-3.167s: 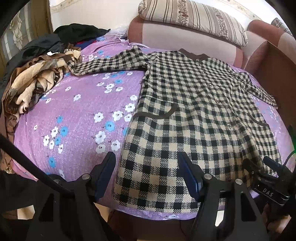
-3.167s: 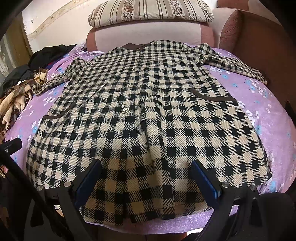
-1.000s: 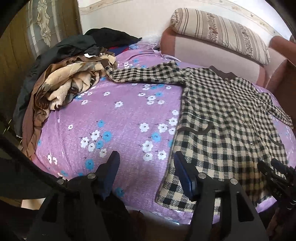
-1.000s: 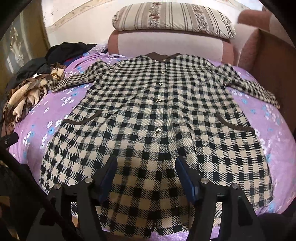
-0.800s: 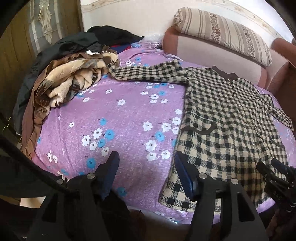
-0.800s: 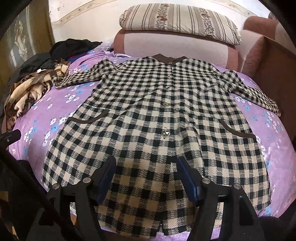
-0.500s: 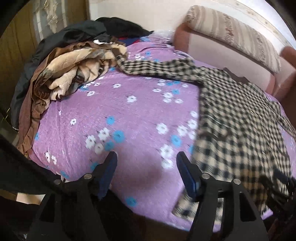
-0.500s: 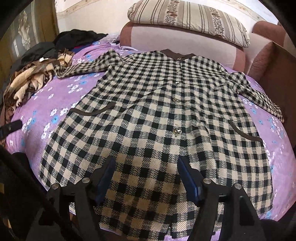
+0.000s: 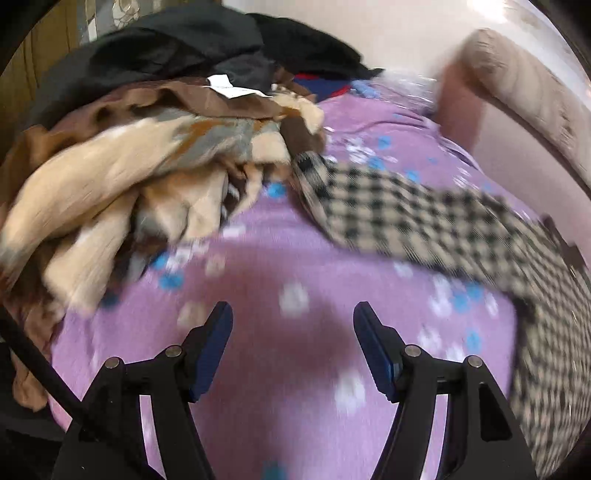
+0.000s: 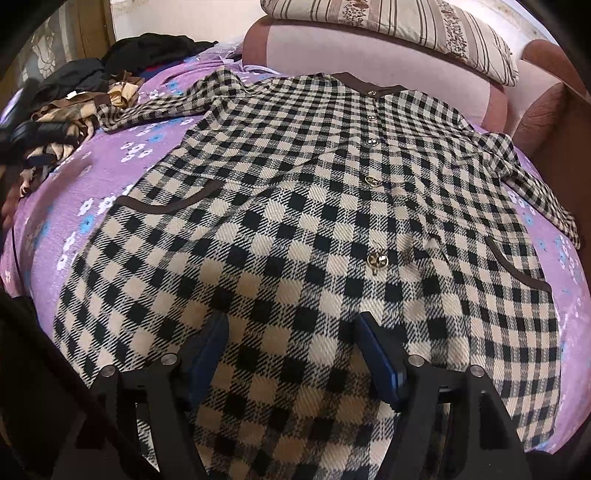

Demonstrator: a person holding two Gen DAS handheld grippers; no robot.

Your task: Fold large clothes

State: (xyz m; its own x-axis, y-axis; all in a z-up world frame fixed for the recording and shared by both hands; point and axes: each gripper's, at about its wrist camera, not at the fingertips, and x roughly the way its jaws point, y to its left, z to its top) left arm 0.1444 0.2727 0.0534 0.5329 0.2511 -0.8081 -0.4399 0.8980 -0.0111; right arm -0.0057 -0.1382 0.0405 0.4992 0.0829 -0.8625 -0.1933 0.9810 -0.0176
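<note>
A black-and-cream checked coat [image 10: 314,206] with gold buttons and brown trim lies flat, face up, on the purple flowered bedspread [image 10: 110,162]. My right gripper [image 10: 291,321] hovers over its lower front, jaws opening, with nothing pinched between them. In the blurred left wrist view the coat's sleeve [image 9: 399,210] stretches across the bedspread [image 9: 295,332], its brown cuff touching the clothes pile. My left gripper [image 9: 291,314] is open above bare bedspread, in front of that sleeve and apart from it.
A heap of tan, brown and black clothes [image 9: 140,147] fills the bed's left side. A pink padded headboard [image 10: 369,55] with a striped pillow [image 10: 388,22] stands behind the coat. A brown upholstered side [image 10: 546,122] rises at the right.
My left gripper has swung left off the coat's hem toward the sleeve and the clothes pile. The right gripper has dropped closer to the coat's front and its jaws stand a little wider.
</note>
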